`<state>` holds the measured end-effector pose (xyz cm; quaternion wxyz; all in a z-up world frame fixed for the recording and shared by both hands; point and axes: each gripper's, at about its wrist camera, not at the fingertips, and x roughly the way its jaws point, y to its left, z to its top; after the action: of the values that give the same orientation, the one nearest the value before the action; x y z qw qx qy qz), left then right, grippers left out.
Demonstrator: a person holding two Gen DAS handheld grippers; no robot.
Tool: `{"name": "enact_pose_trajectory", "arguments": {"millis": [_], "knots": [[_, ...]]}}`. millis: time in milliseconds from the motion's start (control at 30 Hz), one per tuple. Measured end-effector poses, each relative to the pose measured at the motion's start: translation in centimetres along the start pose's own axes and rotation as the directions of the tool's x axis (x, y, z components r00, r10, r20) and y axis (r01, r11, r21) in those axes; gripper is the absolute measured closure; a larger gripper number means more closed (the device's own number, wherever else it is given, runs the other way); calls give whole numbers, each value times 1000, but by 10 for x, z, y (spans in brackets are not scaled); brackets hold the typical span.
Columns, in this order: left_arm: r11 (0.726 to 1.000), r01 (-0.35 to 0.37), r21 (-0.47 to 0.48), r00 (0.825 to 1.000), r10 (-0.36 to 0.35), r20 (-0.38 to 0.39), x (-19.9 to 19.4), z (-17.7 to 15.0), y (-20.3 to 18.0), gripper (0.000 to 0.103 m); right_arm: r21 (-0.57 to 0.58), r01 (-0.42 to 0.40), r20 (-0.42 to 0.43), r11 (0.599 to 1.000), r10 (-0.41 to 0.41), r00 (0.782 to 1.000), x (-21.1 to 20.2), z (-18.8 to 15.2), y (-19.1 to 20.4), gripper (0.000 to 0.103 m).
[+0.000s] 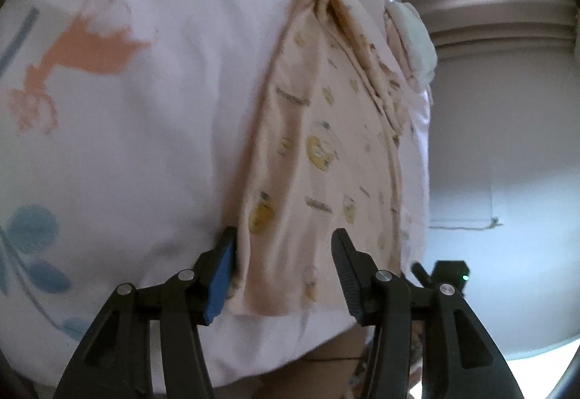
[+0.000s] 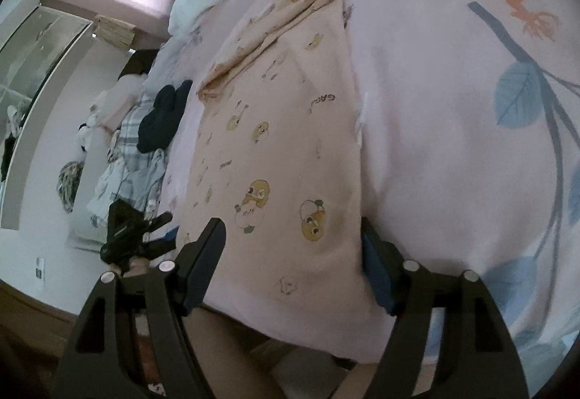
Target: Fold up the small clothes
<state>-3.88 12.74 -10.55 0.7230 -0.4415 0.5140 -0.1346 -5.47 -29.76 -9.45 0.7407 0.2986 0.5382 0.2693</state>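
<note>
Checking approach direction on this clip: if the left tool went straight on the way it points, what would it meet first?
Most likely the peach printed garment, which lies on the bedsheet between and ahead of the open left tool. Depth is unclear; it may already be brushing the near hem.

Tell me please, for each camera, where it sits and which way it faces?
Left wrist: on the left hand-held gripper, looking down along open fingers at the peach printed garment on the bedsheet.
Right wrist: on the right hand-held gripper, fingers open, facing the same garment; the other gripper shows left.
Shared: garment, bedsheet.
</note>
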Motion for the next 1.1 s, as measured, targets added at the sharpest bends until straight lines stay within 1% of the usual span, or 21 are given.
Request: {"name": "enact_pose_trajectory", "arguments": {"millis": [33,100,133,200,233,300,367,400,467,500,533,567,600,700,800,833,867,900,967,1000,1100], "knots": [[1000,16,-4,1000,-16,-9,4,-1,-2,53,28,-24,7,999,24,1000,4,0,-1,41],[1000,26,-2,999,-26,-25,8,-3,-6,53,82,-70,-2,994,71,997,10,2,-5,55],[1000,22,0,1000,-22,-22,8,-2,-7,53,105,-86,-7,991,88,996,14,2,-6,58],[1000,21,-2,999,-21,-25,6,-3,-6,53,107,-72,-5,992,73,997,15,1,-6,70],[1000,11,3,999,-11,-36,5,-3,-5,53,94,-43,-1,995,43,999,15,-2,-4,73],[1000,-4,-2,999,4,-37,-1,-6,1,56,72,-21,0,997,21,1000,11,-3,-2,77],[999,-31,-9,999,31,-10,-8,-9,6,66,52,-2,5,999,1,1000,6,-4,-2,78],[999,-39,-9,999,39,3,-11,-9,8,69,45,11,11,999,-11,1000,3,-4,-3,79],[998,-57,-2,998,57,30,-15,-10,9,81,37,29,25,999,-30,999,-3,-3,-6,82],[998,-66,5,997,66,32,-15,-10,9,83,39,27,32,999,-28,999,-4,-3,-7,84],[997,-76,15,997,76,33,-13,-10,8,89,34,24,42,999,-25,999,-5,-2,-8,86],[995,-99,32,995,98,37,-11,-10,6,98,26,28,49,999,-29,998,-6,-2,-10,92],[993,-113,41,993,111,49,-10,-11,3,99,13,47,57,999,-48,997,-5,-2,-9,94],[994,-98,56,994,96,49,-6,-9,-1,100,-6,61,69,998,-60,996,-3,-1,-8,97],[993,-98,66,993,93,76,-9,-6,-7,101,13,7,91,1000,-8,996,-2,6,-7,97],[994,-84,65,994,79,77,-11,-6,-7,101,5,-10,110,1000,9,994,-5,9,-5,97],[995,-67,69,995,61,81,-13,-4,-8,101,-2,-7,124,1000,7,992,-7,9,-2,97],[995,-65,72,993,57,103,-18,-3,-10,101,-9,-3,133,1000,5,991,-9,11,0,97],[996,-65,68,991,56,118,-22,0,-12,101,-21,-19,148,1000,22,989,-12,16,6,97],[997,-38,65,992,30,120,-25,3,-13,101,-21,-30,156,999,33,987,-13,18,9,97],[998,-25,63,985,14,170,-34,11,-19,101,-25,-38,180,999,42,983,-16,26,15,97]]}}
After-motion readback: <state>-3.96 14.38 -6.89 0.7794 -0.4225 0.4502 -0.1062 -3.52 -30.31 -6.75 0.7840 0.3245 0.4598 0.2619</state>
